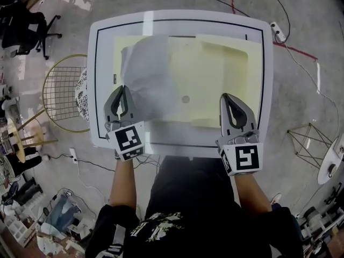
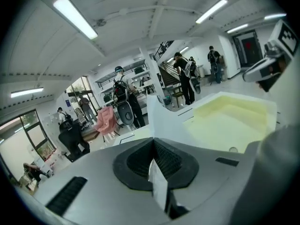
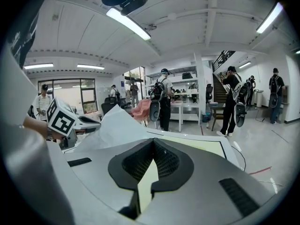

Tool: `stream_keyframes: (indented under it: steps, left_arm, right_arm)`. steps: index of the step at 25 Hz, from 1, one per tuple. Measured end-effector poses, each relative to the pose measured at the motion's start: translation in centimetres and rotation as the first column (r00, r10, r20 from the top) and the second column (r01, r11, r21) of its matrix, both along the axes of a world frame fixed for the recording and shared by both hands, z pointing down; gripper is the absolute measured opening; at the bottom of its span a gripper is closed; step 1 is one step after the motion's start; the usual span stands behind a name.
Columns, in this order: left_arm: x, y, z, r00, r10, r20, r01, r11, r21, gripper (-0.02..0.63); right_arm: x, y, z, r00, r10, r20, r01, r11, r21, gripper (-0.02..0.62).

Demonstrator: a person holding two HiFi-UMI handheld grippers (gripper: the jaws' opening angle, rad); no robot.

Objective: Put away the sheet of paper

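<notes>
In the head view we see the sheet of paper (image 1: pixel 149 77) raised over the left part of the yellow folder (image 1: pixel 215 79) on the white table (image 1: pixel 92 90). Only the gripper views show the grips: the left gripper (image 1: pixel 124 88) clenched on the sheet's edge, the right gripper (image 1: pixel 226 97) pinching the folder. They also show people (image 2: pixel 185 78) standing beyond.

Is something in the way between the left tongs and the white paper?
Nothing visible is. The left tongs are shut right on the near edge of the thin white sheet of paper, which arches up over the pale yellow sheet that the right tongs pinch.
</notes>
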State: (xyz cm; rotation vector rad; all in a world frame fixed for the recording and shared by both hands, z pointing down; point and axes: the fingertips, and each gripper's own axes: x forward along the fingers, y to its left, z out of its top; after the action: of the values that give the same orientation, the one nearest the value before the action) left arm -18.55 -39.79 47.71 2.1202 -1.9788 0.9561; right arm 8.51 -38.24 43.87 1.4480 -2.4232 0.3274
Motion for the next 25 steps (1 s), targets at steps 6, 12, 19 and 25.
stream_keyframes:
  steps: [6, 12, 19, 25]
  left_arm:
    - [1.5, 0.7, 2.5, 0.999, 0.039, -0.031, -0.041, 0.997, -0.069, 0.0]
    - [2.6, 0.1, 4.1, 0.998, 0.055, -0.039, -0.058, 0.995, -0.087, 0.0]
    - [3.4, -0.5, 6.2, 0.995, 0.098, -0.01, -0.099, 0.986, -0.132, 0.0]
    - [5.1, -1.0, 5.2, 0.99, 0.136, -0.031, -0.139, 0.985, -0.104, 0.0]
  right_arm:
    - [-0.7, 0.2, 0.5, 1.0, -0.008, -0.008, 0.008, 1.0, -0.013, -0.003]
    - [-0.1, 0.5, 0.9, 1.0, 0.008, -0.017, -0.008, 1.0, -0.021, -0.003]
    - [0.3, 1.1, 1.5, 1.0, 0.026, -0.017, -0.026, 0.998, -0.048, -0.003]
    - [0.3, 0.8, 1.4, 0.999, 0.032, -0.022, -0.033, 0.999, -0.044, -0.003]
